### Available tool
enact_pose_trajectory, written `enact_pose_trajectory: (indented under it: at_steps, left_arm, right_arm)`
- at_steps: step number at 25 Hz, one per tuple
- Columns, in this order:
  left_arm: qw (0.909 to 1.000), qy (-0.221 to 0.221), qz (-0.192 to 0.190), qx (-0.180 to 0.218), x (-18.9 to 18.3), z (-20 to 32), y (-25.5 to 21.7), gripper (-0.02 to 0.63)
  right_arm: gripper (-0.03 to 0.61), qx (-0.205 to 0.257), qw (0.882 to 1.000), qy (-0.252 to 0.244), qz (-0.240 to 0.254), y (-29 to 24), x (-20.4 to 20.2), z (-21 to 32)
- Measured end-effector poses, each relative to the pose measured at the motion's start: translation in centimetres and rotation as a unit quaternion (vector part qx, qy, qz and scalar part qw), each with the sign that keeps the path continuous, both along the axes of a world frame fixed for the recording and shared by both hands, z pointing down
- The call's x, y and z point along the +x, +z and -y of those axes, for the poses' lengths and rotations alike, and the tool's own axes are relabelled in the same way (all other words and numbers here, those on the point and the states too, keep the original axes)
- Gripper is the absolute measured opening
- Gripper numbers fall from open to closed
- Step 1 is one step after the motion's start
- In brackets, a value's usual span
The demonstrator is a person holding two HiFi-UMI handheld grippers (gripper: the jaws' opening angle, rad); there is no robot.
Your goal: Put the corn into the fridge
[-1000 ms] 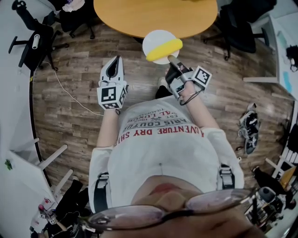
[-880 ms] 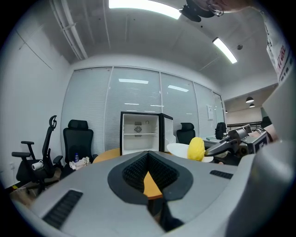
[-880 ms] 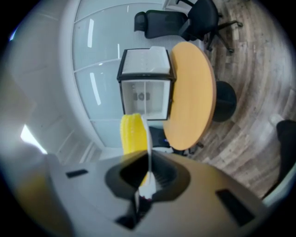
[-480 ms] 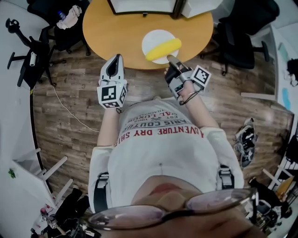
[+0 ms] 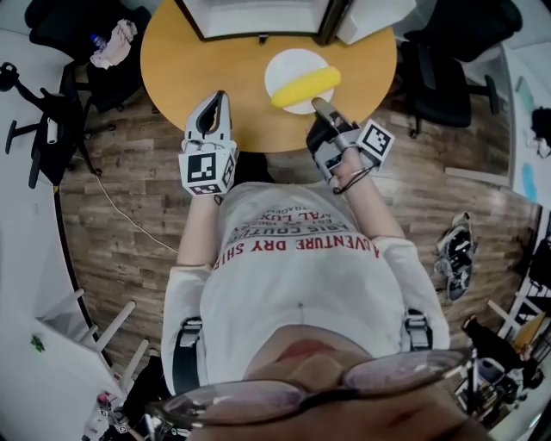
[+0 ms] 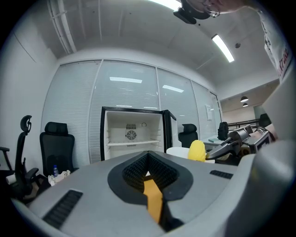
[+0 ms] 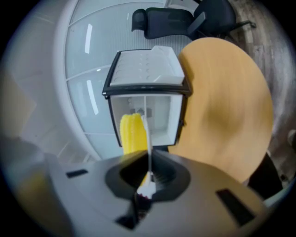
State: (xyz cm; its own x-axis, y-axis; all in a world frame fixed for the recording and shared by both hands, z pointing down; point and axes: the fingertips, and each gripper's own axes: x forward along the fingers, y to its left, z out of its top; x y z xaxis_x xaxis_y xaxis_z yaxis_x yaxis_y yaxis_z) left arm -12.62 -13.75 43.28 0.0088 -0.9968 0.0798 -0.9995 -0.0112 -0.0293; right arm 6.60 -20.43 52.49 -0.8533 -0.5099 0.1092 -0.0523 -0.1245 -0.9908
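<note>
A yellow corn cob lies on a round white plate. My right gripper is shut on the plate's near rim and holds it over the round wooden table. An open mini fridge stands at the table's far side, its door swung to the right. In the right gripper view the plate shows edge-on, with the corn in front of the fridge. My left gripper is shut and empty, left of the plate. The left gripper view faces the fridge's white interior, with the corn at the right.
Black office chairs stand at the left and at the right of the table. A cable runs over the wooden floor at the left. A pair of shoes lies on the floor at the right.
Both grippers and the plate with the corn have moved forward, from the table's near edge to over the table. The open fridge has come into view.
</note>
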Motion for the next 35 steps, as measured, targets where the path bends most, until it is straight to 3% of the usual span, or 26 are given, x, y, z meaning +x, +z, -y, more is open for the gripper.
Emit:
enact_pose_trajectory:
  at_steps: [10,15,25,35]
  left_arm:
    - [0.9978,0.066,0.003,-0.001,-7.1,10.3,-0.6,0.025]
    - [0.9965,0.084,0.006,-0.001,-9.9,13.7,-0.8,0.023]
    - [0.9951,0.099,0.005,-0.004,-13.8,18.0,-0.1,0.025]
    - [0.9947,0.101,-0.007,-0.017,-15.6,19.2,1.4,0.025]
  right_arm:
    - [0.034,0.002,0.997,0.077,-0.003,-1.0,-6.2,8.1]
    - [0.034,0.001,0.996,0.091,-0.011,-1.4,-9.4,11.7]
    - [0.034,0.015,0.995,0.101,-0.009,-4.1,-15.4,18.9]
    - [0.034,0.011,0.993,0.121,-0.007,-5.5,-18.8,24.4]
